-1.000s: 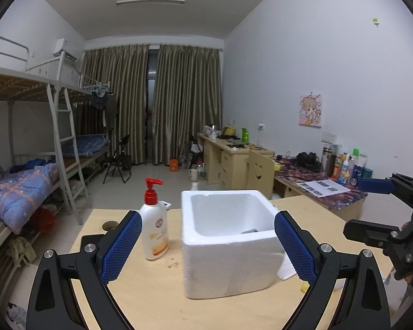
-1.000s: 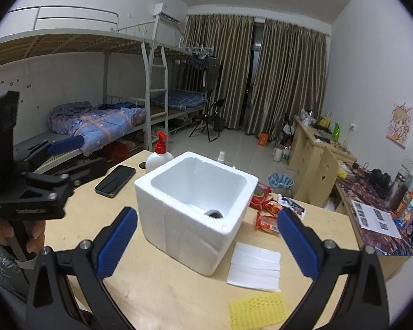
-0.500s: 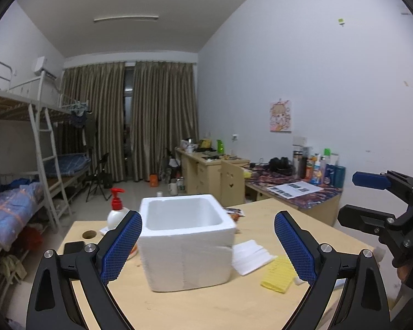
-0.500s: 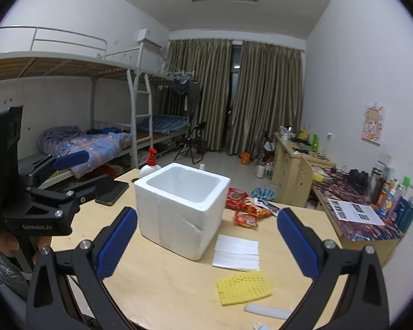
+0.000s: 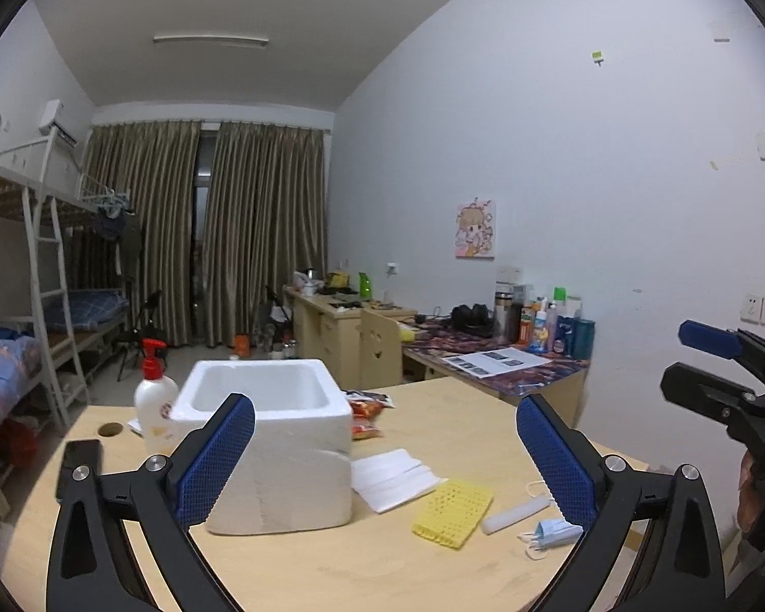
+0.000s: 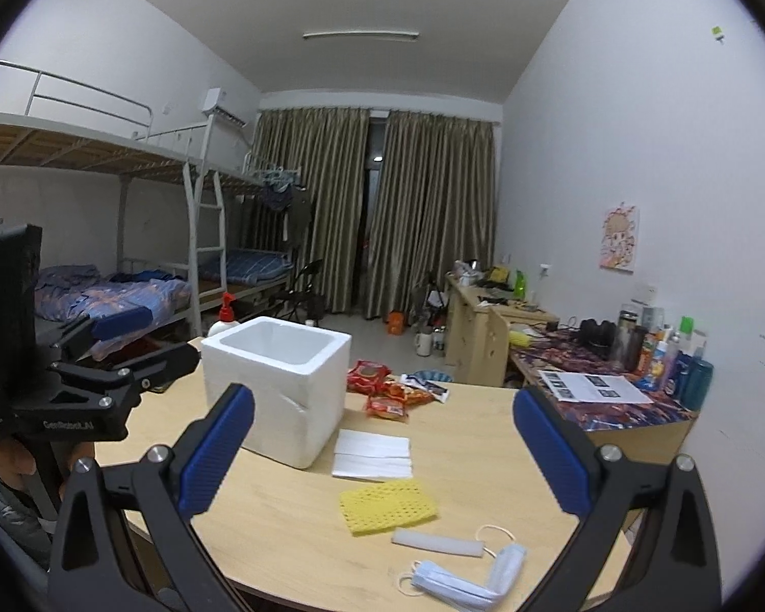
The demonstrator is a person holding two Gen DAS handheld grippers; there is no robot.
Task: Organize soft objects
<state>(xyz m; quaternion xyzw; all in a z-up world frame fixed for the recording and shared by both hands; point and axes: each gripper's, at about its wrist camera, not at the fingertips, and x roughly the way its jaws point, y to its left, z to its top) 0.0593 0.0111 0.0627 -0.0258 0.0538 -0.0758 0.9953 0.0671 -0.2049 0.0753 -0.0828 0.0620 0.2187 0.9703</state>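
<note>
1. At the left of the left wrist view, a dark phone (image 5: 79, 461) lies flat on the pale wooden counter (image 5: 331, 566), partly cut off by the left claw (image 5: 385, 464), whose blue ribbed pads stand spread wide with nothing between them.
2. A white pump bottle (image 5: 154, 405) with a red top is half hidden behind the white foam box (image 5: 275, 464); the box is blocky, matte and open-topped, its inside bottom out of sight.
3. Centre-right of the right wrist view, folded white sheets (image 6: 373, 454) lie beside the box, then a yellow mesh sponge (image 6: 387, 506) and a pale soft tube (image 6: 437, 543).
4. At lower right, crumpled blue face masks (image 6: 464, 581) lie near the counter's edge.
5. The right claw (image 6: 382, 456) is likewise spread, empty.
</note>
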